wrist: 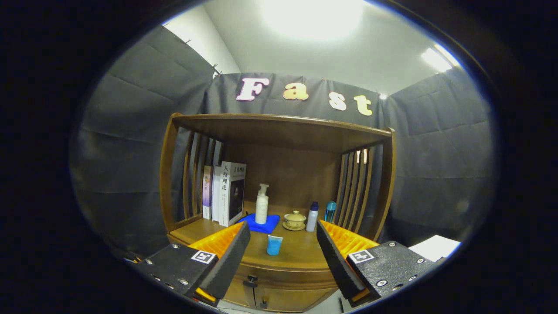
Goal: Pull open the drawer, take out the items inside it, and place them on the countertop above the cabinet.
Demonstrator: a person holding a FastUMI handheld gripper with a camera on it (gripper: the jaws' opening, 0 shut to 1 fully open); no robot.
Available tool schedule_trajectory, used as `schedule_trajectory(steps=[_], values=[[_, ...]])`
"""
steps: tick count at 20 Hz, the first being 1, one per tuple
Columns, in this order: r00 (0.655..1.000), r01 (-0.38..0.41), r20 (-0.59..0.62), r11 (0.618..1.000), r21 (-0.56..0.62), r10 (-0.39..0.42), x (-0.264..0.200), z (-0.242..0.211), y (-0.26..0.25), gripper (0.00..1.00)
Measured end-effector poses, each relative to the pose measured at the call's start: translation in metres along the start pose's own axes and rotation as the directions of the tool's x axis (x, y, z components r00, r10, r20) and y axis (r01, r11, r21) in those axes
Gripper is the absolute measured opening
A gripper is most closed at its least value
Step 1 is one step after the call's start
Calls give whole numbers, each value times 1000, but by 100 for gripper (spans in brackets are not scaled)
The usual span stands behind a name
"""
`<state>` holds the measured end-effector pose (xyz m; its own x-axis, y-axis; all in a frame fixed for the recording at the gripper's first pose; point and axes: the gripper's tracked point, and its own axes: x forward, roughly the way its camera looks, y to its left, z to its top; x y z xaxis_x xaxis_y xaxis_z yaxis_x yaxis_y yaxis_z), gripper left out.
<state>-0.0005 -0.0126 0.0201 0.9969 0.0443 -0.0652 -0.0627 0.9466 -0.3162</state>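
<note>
At the far left, inside the slatted side of the brown wooden shelf cabinet (279, 131), a few upright books (226, 192) lean together on the wooden countertop (301, 253). Next to them lies a folded blue cloth (267, 225) with a white pump bottle (261, 205) standing on it. Just ahead of the fingers, nearer the countertop's front edge, a small blue plastic cup (274, 244) stands alone. Further right and back sits a tan lidded ceramic tea bowl on a saucer (295, 220), then a white bottle with a dark cap (312, 216) and, just beside it, a teal bottle (330, 211) against the right slats.

The gripper (283, 250) is spread wide and holds nothing (black pads face inward, orange behind them). Below the countertop, between the fingers, the wooden drawer front (283, 279) is closed, its small dark knob (251, 280) near the left finger (229, 257).
</note>
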Motion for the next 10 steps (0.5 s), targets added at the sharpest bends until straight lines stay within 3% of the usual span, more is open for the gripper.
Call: schedule_trajectory(steps=[5, 10], values=[[1000, -5, -9, 999, 37, 5, -16, 0, 15, 95], [998, 63, -6, 996, -57, -64, -20, -3, 9, 95]])
